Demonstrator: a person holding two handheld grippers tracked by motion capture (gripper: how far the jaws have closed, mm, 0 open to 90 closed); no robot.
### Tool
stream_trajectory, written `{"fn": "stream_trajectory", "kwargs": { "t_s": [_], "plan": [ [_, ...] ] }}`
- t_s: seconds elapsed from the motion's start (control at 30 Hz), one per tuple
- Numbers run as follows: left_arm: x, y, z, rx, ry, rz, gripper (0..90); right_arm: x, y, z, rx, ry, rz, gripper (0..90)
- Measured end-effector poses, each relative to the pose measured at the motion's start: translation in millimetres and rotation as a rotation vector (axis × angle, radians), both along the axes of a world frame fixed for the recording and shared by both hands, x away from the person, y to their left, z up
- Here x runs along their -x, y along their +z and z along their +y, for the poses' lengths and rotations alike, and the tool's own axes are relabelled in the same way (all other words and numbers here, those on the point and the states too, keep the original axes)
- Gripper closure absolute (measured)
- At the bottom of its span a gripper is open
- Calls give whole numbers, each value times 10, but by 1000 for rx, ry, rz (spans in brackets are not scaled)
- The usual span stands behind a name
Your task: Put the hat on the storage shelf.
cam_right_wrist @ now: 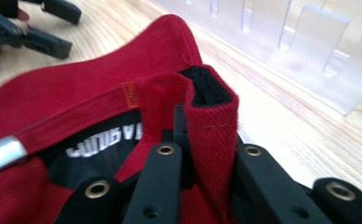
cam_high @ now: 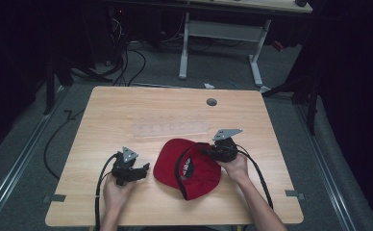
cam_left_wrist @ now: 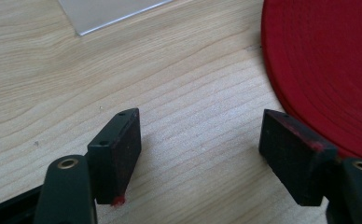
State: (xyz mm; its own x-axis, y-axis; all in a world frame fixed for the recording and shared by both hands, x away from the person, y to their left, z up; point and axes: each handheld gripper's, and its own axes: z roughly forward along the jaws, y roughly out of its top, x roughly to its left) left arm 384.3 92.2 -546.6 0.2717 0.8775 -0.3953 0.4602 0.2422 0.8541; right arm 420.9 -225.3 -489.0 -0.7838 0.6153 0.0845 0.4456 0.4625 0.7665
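Red cloth is what we see pinched in the right gripper (cam_right_wrist: 207, 154): its two black jaws are squeezed tight on a folded bit of the red cap (cam_high: 187, 168), at the cap's back edge. That fold shows black lining at its top. The cap lies upside down on the wooden table (cam_high: 127, 110), near the 6 o'clock edge, a bit toward 3 o'clock from the middle. We can see white letters inside it and a small orange tag (cam_right_wrist: 130, 95) on its band.

The left gripper (cam_high: 143, 169) sits at about 9 o'clock from the cap, just beside it. Its jaws stand wide apart with bare wood between them, and they hold nothing. In the left gripper view, the cap's red brim (cam_left_wrist: 323, 70) lies close by the jaw on that picture's right.

We also see a clear plastic rack (cam_high: 171, 129) at 12 o'clock from the cap, lying flat on the table. Its slots look empty to us.
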Motion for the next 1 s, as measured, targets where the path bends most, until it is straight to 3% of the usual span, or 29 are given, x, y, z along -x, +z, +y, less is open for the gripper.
{"fn": "stream_trajectory", "kwargs": {
  "t_s": [0.83, 1.0],
  "plan": [
    [27, 7, -18, -7, -9, 7, 292, 134, 418, -296, -113, -118, 10, 851],
    [82, 36, -82, -21, -35, -22, 274, 157, 500, -320, -120, -122, 3, 851]
  ]
}}
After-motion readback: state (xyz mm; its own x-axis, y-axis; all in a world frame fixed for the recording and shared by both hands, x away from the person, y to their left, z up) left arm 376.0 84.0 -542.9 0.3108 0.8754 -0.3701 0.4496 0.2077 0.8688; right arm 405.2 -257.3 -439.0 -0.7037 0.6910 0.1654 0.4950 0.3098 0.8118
